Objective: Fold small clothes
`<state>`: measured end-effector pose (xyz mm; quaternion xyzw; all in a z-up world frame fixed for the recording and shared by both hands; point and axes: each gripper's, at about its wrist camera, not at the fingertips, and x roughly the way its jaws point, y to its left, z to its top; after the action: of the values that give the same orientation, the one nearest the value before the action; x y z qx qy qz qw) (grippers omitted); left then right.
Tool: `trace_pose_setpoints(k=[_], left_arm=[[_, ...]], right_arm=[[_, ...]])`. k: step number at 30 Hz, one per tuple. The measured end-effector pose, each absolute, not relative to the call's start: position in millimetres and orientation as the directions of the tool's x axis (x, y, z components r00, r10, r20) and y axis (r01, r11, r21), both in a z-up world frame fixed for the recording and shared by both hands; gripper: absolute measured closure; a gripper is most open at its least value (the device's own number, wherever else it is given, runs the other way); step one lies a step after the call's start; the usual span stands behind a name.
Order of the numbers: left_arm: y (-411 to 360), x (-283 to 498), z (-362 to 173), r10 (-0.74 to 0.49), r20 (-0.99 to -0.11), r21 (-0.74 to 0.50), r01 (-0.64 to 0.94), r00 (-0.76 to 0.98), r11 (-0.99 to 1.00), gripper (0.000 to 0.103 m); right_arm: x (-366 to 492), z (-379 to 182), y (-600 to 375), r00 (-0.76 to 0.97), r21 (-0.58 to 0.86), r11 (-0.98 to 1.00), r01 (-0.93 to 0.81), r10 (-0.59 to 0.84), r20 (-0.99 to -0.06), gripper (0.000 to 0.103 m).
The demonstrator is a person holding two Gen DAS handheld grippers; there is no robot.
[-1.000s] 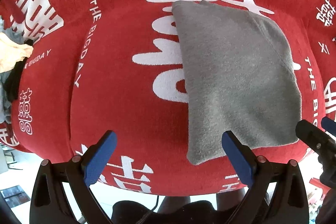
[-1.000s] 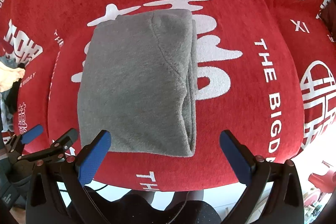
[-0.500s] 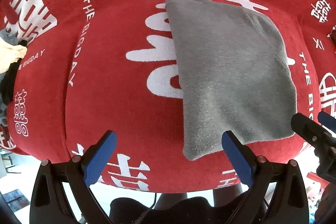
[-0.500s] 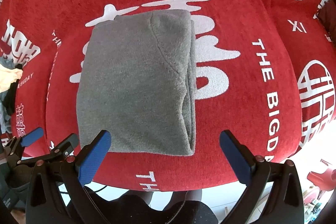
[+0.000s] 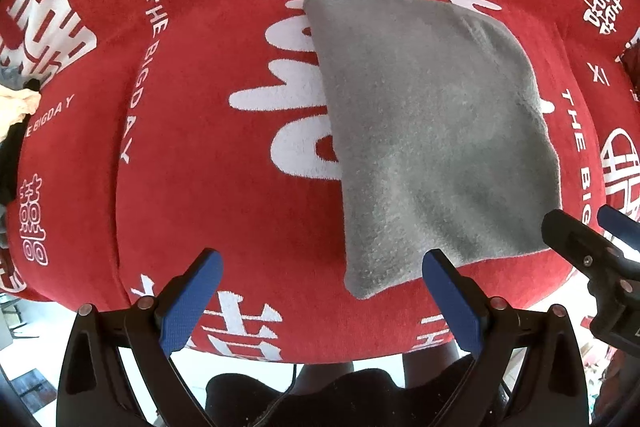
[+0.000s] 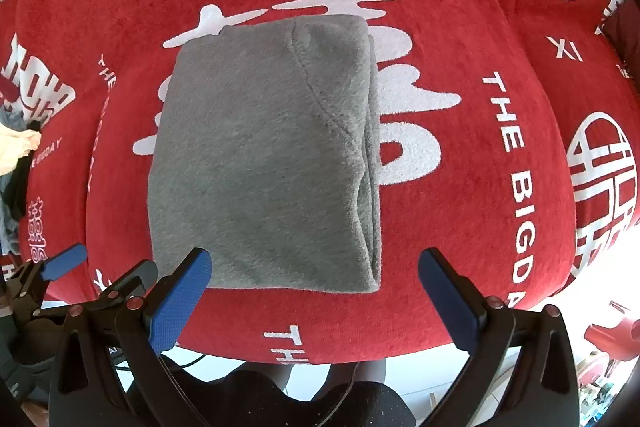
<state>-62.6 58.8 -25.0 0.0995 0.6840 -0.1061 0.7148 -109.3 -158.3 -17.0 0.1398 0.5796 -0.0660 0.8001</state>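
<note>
Red surface point(image 6: 460, 227) (white lettering): one folded grey garment point(image 6: 264, 163) lies flat ahead of your right tool point(image 6: 316, 291), ahead-right of your left tool point(image 5: 320, 291). Both tools gape wide, holding nothing.

Red plush cloth with white lettering point(image 6: 500, 39) spread ahead of my jaws, bright pale floor point(image 5: 24, 331) below my left jaws, daylight glare.
</note>
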Motion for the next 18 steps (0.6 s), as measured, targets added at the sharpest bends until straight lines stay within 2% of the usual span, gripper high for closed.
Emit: trace_pose_setpoints(k=[8,18], left_arm=[[62.7,-62.4,-28.5,-0.029,-0.999,-0.022,0.302,0.02,0.953,0.003],[62.8,-62.9,-25.2,0.003,-0.997,0.027,0.324,0.077,0.946,0.003]], right_arm=[[-108.7,-18.0,-153.1,0.315,0.133,0.954,0.27,0.044,-0.948,0.0],[-105.5,-19.9,-149.9,0.301,0.113,0.955,0.275,0.027,-0.953,0.0]])
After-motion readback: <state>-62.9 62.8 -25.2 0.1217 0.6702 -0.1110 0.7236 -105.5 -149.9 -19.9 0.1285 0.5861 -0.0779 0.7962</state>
